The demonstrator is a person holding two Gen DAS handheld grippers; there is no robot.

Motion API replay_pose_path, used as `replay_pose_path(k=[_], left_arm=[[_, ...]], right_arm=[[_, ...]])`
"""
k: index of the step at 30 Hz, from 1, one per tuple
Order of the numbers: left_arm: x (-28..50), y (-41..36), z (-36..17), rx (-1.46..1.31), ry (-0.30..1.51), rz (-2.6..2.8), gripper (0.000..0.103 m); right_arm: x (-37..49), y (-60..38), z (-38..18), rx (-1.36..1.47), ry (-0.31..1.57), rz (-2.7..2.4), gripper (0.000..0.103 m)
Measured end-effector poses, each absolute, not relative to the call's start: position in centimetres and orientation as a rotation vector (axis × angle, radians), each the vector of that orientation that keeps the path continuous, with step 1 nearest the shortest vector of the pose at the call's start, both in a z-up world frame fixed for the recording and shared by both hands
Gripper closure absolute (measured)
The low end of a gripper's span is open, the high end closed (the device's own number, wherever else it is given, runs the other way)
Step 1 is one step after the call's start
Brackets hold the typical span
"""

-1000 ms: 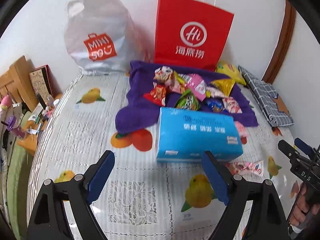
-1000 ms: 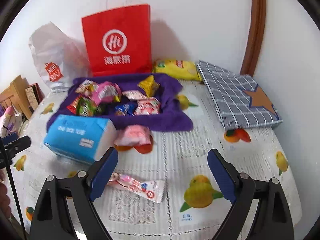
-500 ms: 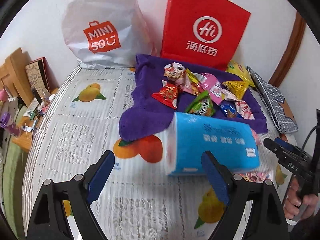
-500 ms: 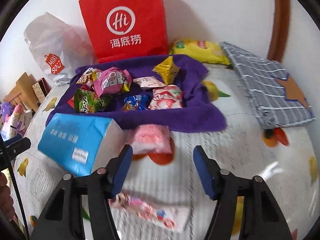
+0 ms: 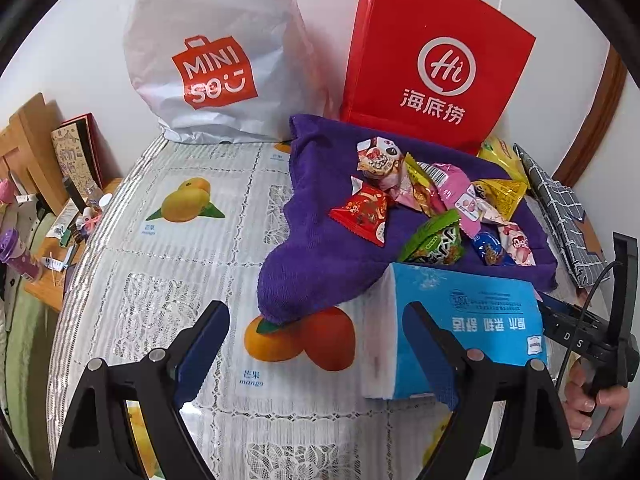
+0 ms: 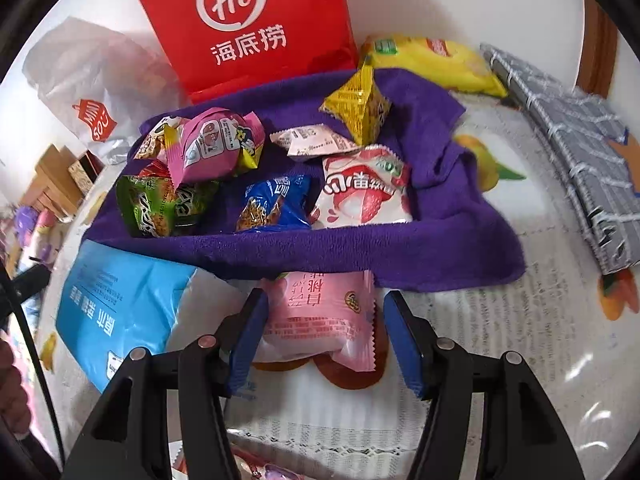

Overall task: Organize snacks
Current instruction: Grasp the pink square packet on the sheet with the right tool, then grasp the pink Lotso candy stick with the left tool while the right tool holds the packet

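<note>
Nearest in the right wrist view, the right gripper (image 6: 324, 336) points down at a pink snack packet (image 6: 320, 316) that lies on the tablecloth (image 6: 480, 340), just in front of the near edge of the purple towel (image 6: 360, 256). The packet is between the two blue pads. The left pad seems to be at its side, but a small gap shows at the right pad, so the fingers are half closed around it and not yet grasping it. At the very bottom of this view another small packet (image 6: 256, 468) is partly hidden under the gripper.

In the left wrist view, the left gripper (image 5: 316, 348) hangs with its fingers released and wide, holding nothing. Under it is only the tablecloth with printed mangoes. Its right finger stands in front of the blue tissue pack (image 5: 472, 320), which lies against the near edge of the towel.

Farther, on the towel, the other snacks are collected: a green packet (image 6: 156, 208), a blue one (image 6: 276, 204), a white and red one (image 6: 368, 192), a pink one (image 6: 216, 148) and a yellow one (image 6: 356, 104). Behind the towel, at the far edge by the wall, a red paper bag (image 6: 256, 20) and a white plastic bag (image 5: 212, 52) stand.

I judge that the step in hand is picking up the loose pink packet. The next move calls for closing fully on it, lifting it clear of the towel edge, and bringing it to the pile on the towel.
</note>
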State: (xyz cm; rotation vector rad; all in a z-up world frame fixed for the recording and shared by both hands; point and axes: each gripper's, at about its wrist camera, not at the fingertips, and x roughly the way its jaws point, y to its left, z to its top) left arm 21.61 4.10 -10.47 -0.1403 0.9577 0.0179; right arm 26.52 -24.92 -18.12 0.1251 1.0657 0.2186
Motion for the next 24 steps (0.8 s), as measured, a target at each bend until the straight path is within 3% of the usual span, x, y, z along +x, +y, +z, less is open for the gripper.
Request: replay_pose_path(k=[7, 13, 20, 24], left_arm=[[21.7, 3.8, -10.9, -0.149, 0.967, 0.002, 0.015], [21.2, 3.4, -10.7, -0.139, 0.965, -0.011, 0.015], [20.1, 2.7, -9.8, -0.133, 0.945, -0.032, 0.015], [19.2, 1.7, -9.3, -0.128, 0.937, -0.055, 0.015]], right_arm=[[26.7, -24.5, -18.2, 0.107, 1.071, 0.242, 0.043], [26.3, -24.4, -18.1, 0.105, 1.072, 0.278, 0.061], [23.9, -25.6, -16.5, 0.110, 1.028, 0.270, 0.071], [22.4, -26.7, -15.5, 0.118, 1.011, 0.249, 0.072]])
